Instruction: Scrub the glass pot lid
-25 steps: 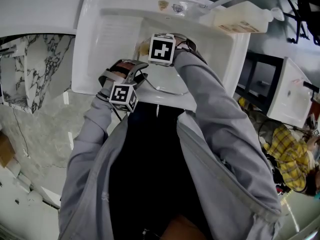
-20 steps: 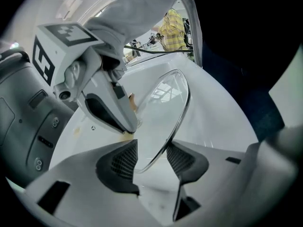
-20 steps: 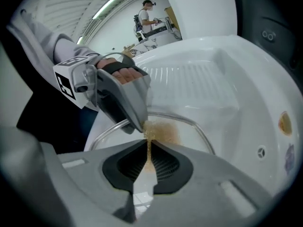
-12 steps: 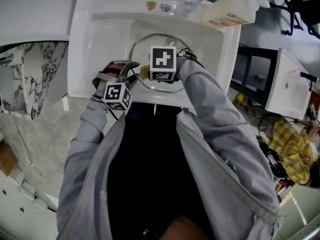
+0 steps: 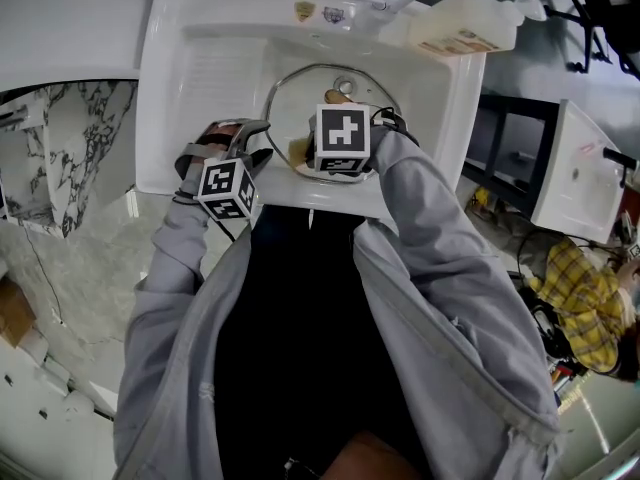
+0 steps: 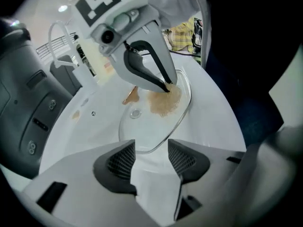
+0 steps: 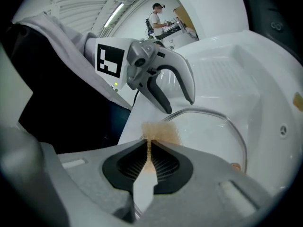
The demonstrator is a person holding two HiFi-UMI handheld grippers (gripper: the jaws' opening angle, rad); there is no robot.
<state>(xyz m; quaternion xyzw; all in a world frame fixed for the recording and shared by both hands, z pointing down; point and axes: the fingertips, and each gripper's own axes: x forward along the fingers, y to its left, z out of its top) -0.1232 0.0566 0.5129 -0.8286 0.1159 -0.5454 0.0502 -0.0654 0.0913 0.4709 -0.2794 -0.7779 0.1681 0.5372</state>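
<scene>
The round glass pot lid (image 5: 300, 93) is laid roughly flat in the sink (image 5: 200, 68), by its front edge. A tan scrub pad (image 7: 161, 131) is pinched on it by the right gripper (image 7: 148, 145). The left gripper (image 6: 151, 148) has just been opened, and the lid's rim is left unpressed at its tips.

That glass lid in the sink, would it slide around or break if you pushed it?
Probably slides: the glass lid lies in the smooth white sink, apparently loose. It looks rigid, so it should not flex under the scrub pad. Being glass, it could chip if knocked hard.
</scene>
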